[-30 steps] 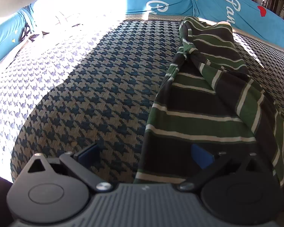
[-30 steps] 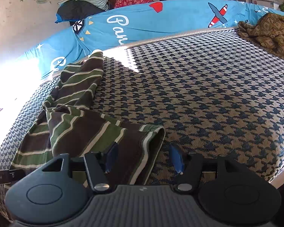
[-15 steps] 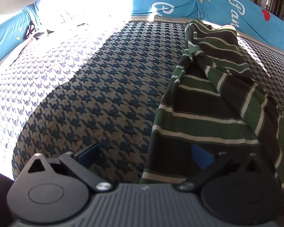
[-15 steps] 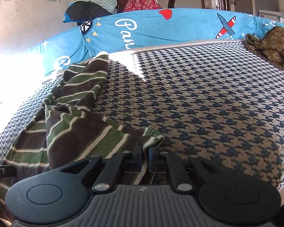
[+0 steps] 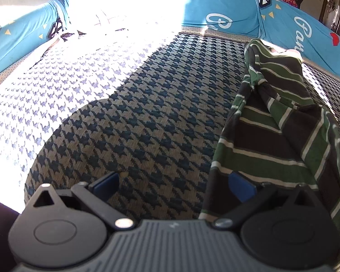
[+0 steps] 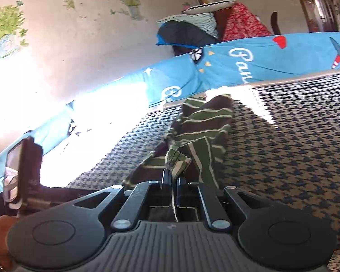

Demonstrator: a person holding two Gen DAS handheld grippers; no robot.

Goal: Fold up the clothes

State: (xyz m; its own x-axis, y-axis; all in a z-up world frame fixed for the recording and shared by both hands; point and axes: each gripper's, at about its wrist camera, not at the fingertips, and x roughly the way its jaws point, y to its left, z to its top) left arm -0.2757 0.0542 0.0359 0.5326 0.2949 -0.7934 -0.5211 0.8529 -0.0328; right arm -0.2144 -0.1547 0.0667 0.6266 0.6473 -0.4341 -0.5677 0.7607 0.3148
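1. Nearest, the right gripper (image 6: 173,181) has its jaws pinched tight on a bunched corner of the green-striped garment (image 6: 199,131), and the cloth hangs lifted from that pinch.
2. The left gripper (image 5: 173,182) stands wide over the houndstooth mattress cover (image 5: 129,122) — its right blue pad (image 5: 240,184) lies against the garment's hem, its left pad (image 5: 106,182) over bare cover, nothing clamped between them.
3. The garment (image 5: 272,127) — dark brown and green with thin pale stripes — runs in a crumpled strip along the cover from the grippers toward the far edge.
4. Strong sunlight washes out the cover's left side.
5. Beyond the far edge stands a blue padded bumper (image 6: 260,61) with white lettering and a red plane.
6. Farthest back, piled pillows (image 6: 192,22) rest against a wall with plant stickers (image 6: 4,27).
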